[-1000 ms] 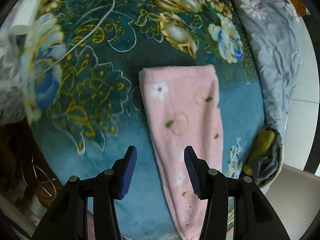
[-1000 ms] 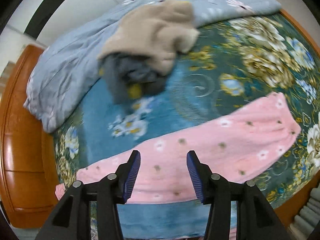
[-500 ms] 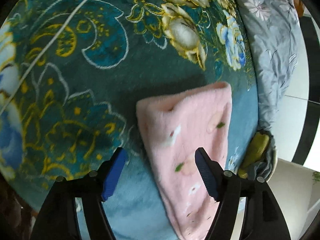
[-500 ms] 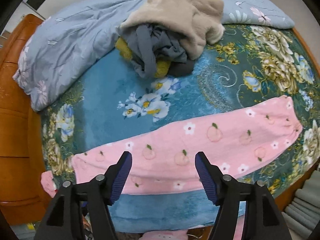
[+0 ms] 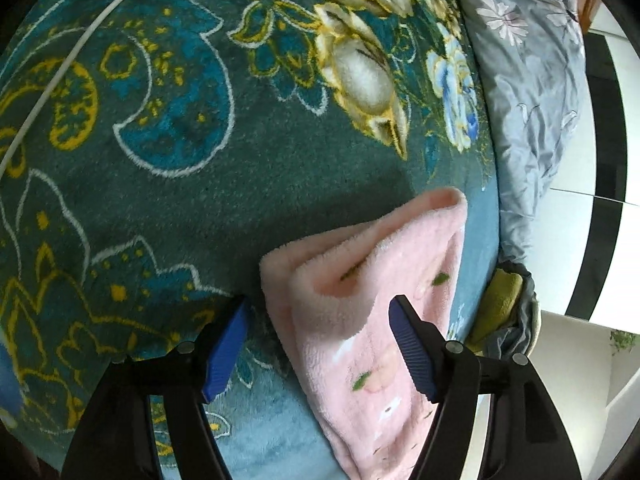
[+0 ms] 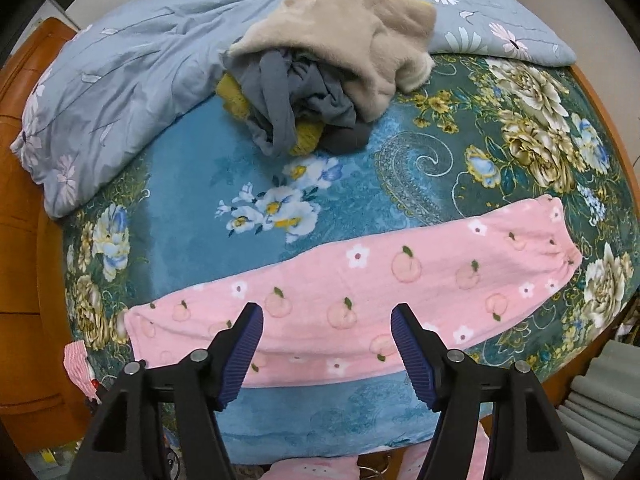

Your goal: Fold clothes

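Pink pyjama trousers [image 6: 360, 296] flat on floral blanket [image 6: 224, 168], fingers [image 6: 412, 354] apart

A bedroom in a home. A bed fills both views, covered by a plush teal blanket [image 6: 192, 200] printed with large gold and white flowers. A pale blue floral duvet [image 6: 120, 72] is bunched along the far side. A wooden bed frame [image 6: 20, 240] in orange-brown edges the mattress. Loose clothes [image 6: 320, 64] sit in a heap on the blanket, and pink fleece trousers [image 6: 360, 288] lie flat across it. White wall and tiled floor [image 5: 592, 232] show beyond the bed.
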Action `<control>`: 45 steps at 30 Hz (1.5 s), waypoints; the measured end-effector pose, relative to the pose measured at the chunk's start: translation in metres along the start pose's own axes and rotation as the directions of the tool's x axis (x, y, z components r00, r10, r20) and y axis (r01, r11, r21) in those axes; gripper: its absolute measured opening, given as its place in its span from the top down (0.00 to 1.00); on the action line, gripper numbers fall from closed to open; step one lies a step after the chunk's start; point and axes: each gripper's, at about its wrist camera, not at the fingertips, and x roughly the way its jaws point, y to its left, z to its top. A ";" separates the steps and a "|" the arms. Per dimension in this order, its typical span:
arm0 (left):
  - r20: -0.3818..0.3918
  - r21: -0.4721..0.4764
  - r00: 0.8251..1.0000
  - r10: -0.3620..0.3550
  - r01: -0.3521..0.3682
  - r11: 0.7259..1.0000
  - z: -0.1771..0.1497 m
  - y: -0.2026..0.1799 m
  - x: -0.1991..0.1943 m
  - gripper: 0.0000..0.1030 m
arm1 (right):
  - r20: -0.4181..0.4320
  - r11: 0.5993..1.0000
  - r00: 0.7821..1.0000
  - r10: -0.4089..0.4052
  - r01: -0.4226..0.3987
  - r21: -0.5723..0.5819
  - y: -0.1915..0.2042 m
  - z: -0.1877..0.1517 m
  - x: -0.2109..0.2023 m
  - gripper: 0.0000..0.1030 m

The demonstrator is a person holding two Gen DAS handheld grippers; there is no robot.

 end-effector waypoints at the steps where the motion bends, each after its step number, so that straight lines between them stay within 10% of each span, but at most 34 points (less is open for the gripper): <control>1: 0.002 0.001 1.000 -0.002 0.002 1.000 0.000 0.001 -0.001 0.36 | -0.004 1.000 1.000 -0.002 0.002 -0.009 0.002 -0.002 0.001 0.32; 14: 0.012 0.025 0.999 0.032 -0.032 0.999 -0.001 0.001 0.001 0.47 | -0.017 0.998 1.000 -0.003 0.002 -0.064 0.008 -0.014 0.000 0.32; 17: -0.001 0.040 0.999 0.050 -0.050 0.998 -0.001 -0.002 0.004 0.85 | -0.017 0.998 1.000 0.001 -0.002 -0.064 0.006 -0.016 -0.001 0.32; 31: 0.097 0.186 0.991 0.092 -0.109 0.977 -0.023 -0.072 -0.029 0.93 | 0.009 0.994 0.994 0.107 -0.107 0.002 -0.030 -0.018 -0.005 0.32; 36: 0.165 0.424 0.984 0.065 -0.130 0.896 -0.073 -0.156 -0.050 0.93 | -0.011 0.984 0.984 0.178 -0.178 0.019 -0.055 -0.015 0.008 0.32; 45: 0.152 0.771 0.988 0.034 -0.140 0.621 -0.218 -0.316 -0.015 0.93 | -0.056 0.960 0.959 0.278 -0.275 0.056 -0.130 0.002 0.038 0.32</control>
